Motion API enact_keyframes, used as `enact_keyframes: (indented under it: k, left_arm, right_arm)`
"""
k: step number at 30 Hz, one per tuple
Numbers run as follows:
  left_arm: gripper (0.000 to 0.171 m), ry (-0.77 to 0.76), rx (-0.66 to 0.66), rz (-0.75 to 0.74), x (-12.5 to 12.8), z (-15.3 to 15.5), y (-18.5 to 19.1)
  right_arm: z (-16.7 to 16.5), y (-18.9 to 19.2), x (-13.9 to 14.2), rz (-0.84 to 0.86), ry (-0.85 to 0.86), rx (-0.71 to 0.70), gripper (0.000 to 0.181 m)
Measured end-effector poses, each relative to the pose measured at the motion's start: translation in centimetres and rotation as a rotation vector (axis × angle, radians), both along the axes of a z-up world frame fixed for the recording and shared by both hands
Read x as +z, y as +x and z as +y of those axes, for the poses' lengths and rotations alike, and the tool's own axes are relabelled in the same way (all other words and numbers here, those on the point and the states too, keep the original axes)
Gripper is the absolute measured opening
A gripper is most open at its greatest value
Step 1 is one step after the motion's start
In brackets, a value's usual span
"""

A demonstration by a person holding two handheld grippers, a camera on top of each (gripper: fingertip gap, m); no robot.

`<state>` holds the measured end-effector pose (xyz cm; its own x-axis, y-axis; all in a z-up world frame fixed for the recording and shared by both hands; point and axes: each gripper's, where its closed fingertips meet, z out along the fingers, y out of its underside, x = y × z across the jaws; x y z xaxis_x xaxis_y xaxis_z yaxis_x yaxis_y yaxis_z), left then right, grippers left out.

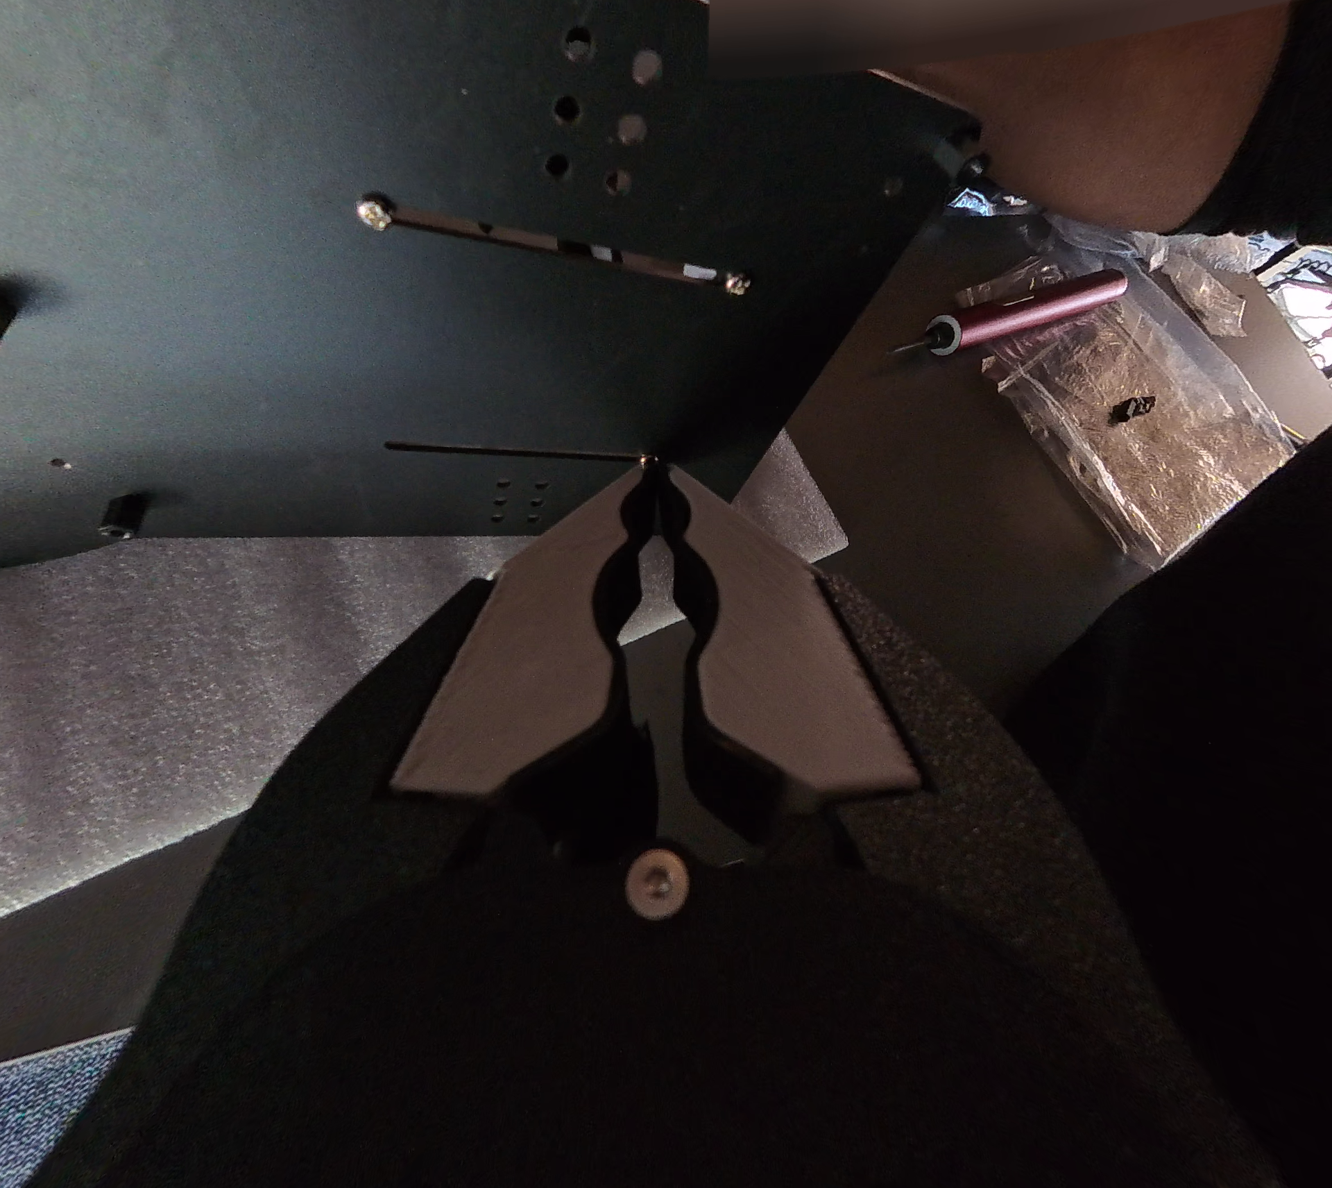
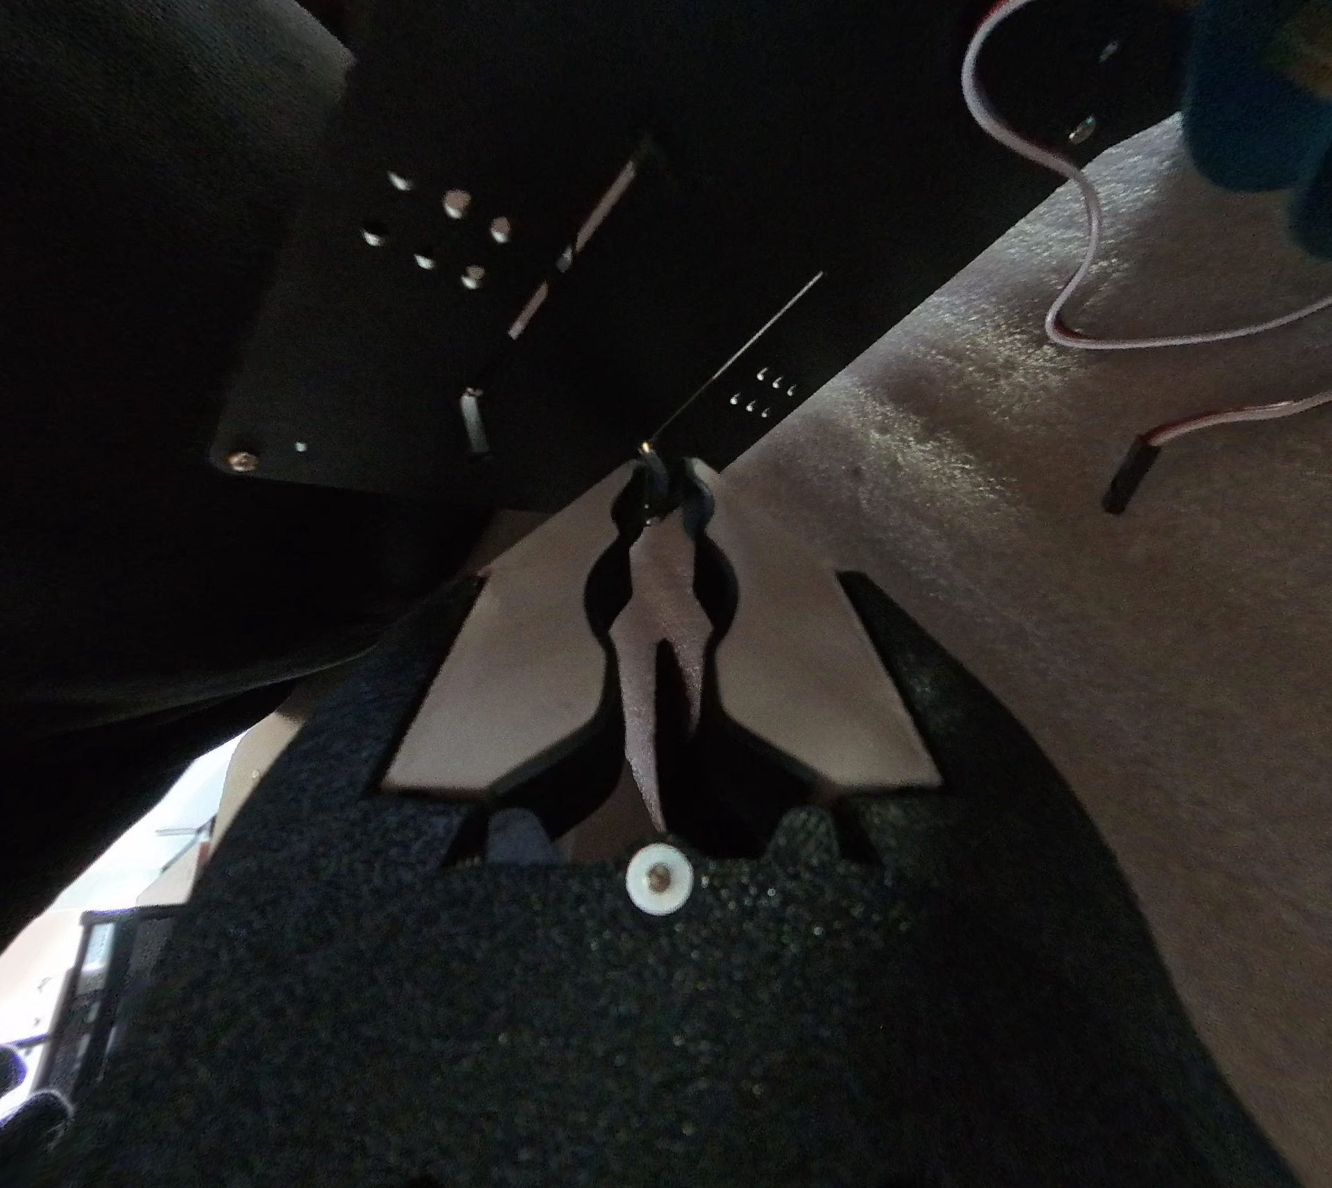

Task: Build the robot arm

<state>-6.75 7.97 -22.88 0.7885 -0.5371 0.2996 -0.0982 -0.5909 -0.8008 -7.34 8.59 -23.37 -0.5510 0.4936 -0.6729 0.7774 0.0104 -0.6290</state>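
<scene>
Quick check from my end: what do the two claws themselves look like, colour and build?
Both match. The left claw and right claw each have a rough, speckled black body, two flat pale grey fingers with wavy black inner edges tapering to a point, and a silver screw centred at the base. The person wears black sleeves.

Left claw (image 1: 654, 468): two pale grey fingers (image 1: 519, 663) w/ wavy black inner edges, set in a black grainy housing (image 1: 649, 1009); one silver hex screw (image 1: 656, 882) at centre. Right claw (image 2: 667, 476): same build, white-ringed screw (image 2: 659, 877). Person wears a black sleeve (image 1: 1304, 115).
</scene>
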Motion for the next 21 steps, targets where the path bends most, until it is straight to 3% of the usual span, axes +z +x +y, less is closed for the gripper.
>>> enact_keyframes:
  k: [4,8,12,16,21]
  left_arm:
    - [0.000,0.003,-0.001,0.010,0.0,0.0,0.0]
    - [0.000,0.000,0.002,0.002,0.0,0.0,0.0]
    - [0.000,0.000,0.000,0.006,0.0,0.0,0.0]
    - [0.000,-0.001,0.001,0.000,0.0,0.0,0.0]
    - [0.000,0.006,0.002,0.015,0.0,0.0,0.0]
  right_arm:
    - [0.8,0.2,0.1,0.040,0.054,-0.008,0.019]
    - [2.0,0.8,-1.2,0.123,0.242,0.017,0.021]
    - [0.8,2.4,-1.0,0.259,0.298,0.130,0.019]
    - [0.1,1.7,-2.0,0.412,0.454,0.158,0.020]
    - [-0.8,1.6,-3.5,0.394,0.498,0.223,0.019]
